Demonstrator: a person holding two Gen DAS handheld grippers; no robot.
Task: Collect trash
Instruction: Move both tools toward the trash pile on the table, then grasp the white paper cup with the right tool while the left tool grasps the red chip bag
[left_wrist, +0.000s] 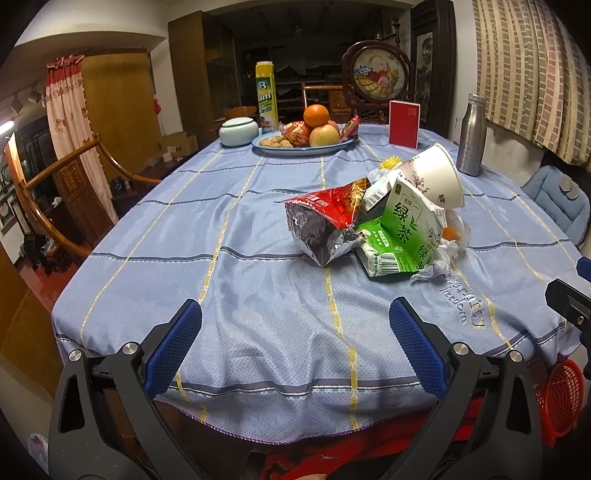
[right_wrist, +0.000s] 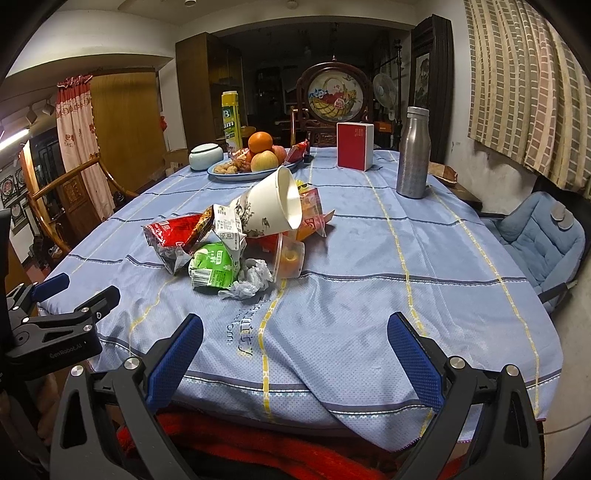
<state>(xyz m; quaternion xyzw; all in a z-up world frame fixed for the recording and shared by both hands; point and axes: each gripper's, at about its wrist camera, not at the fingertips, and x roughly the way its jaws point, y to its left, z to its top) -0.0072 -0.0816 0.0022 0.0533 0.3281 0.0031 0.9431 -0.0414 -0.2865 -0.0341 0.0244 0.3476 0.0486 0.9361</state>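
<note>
Left hand-held gripper (left_wrist: 295, 325): jaws spread wide, nothing between them, hanging over the near edge of the counter. You can also spot it at the far left of the right wrist view.
Right hand-held gripper (right_wrist: 295, 328): same deal, wide open and empty, over the near edge, well short of the trash.
Counter (left_wrist: 229, 206): covered in a light blue cloth with yellow and dark stripes.
Trash pile (left_wrist: 380, 218): all bunched together mid-counter, off to the right from the left camera and left of centre from the right one.
Red snack bag (left_wrist: 325, 221): crumpled, silver lining showing, on the left side of the pile.
Green tea carton (left_wrist: 399, 236): squashed, touching the snack bag.
Paper cup (right_wrist: 273, 206): white, tipped over, resting on top of the heap with its mouth pointing right.
Crumpled tissue (right_wrist: 251, 280): at the near edge of the pile, just beside the carton.
Clear plastic cup (right_wrist: 290, 258): on its side under the paper cup, something orange inside.
Fruit plate (left_wrist: 306, 146): far end, oranges and apples piled up.
Steel bottle (right_wrist: 413, 151): upright, far right, well apart from the trash.
Red box (right_wrist: 352, 146): standing near the far edge.
</note>
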